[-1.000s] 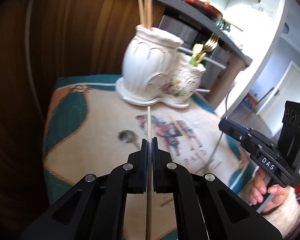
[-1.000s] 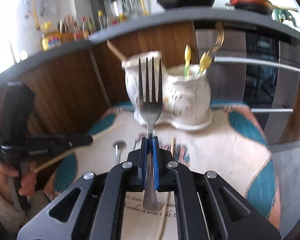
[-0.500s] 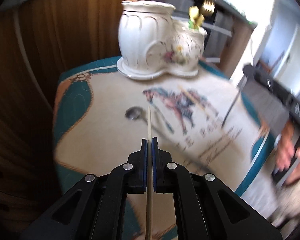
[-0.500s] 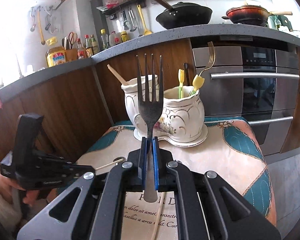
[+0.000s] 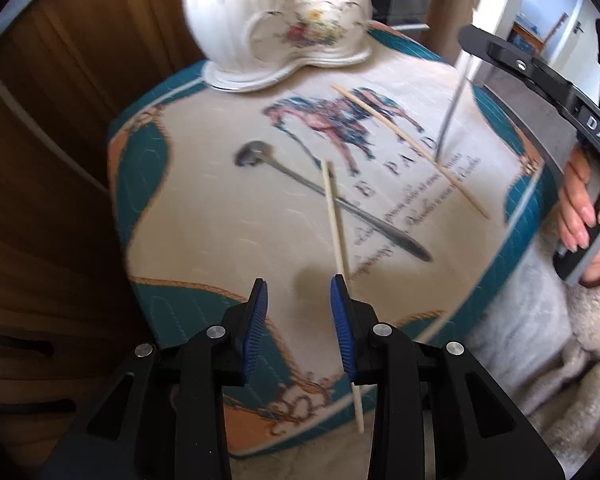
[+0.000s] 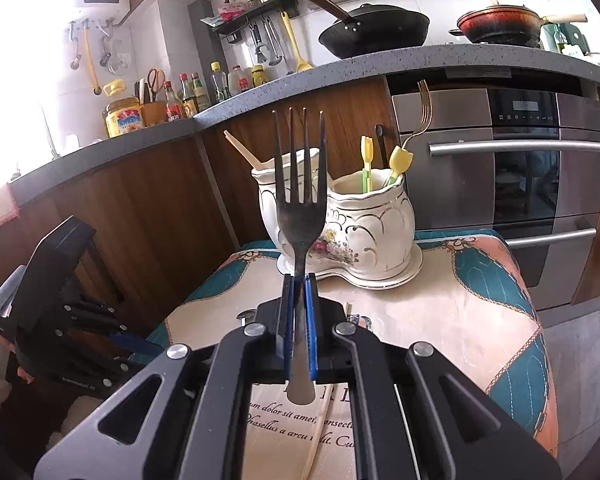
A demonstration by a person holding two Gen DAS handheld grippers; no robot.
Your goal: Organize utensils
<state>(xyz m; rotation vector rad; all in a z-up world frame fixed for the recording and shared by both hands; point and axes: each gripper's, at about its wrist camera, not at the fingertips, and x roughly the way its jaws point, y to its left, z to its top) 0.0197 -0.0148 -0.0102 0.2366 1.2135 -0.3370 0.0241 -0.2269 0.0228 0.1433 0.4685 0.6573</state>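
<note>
My left gripper (image 5: 299, 286) is open. A wooden chopstick (image 5: 336, 232) rests against its right finger, loose, and crosses a metal spoon (image 5: 320, 196) on the mat. A second chopstick (image 5: 412, 148) lies further right. My right gripper (image 6: 299, 280) is shut on a dark metal fork (image 6: 300, 196), held upright, tines up, in front of the white double ceramic holder (image 6: 368, 232). The holder (image 5: 276, 28) stands at the far edge of the mat; it holds chopsticks in one cup and a gold fork and yellow picks in the other.
The horse-print mat (image 5: 228, 200) covers a small table beside a wooden cabinet wall (image 6: 148, 216). An oven (image 6: 540, 184) stands behind on the right. The right gripper body (image 5: 548, 88) and hand hover over the mat's right edge.
My left gripper has opened and let go of the chopstick, which now leans loose by its right finger. It has tilted down toward the mat. The right gripper has held the fork steady.
</note>
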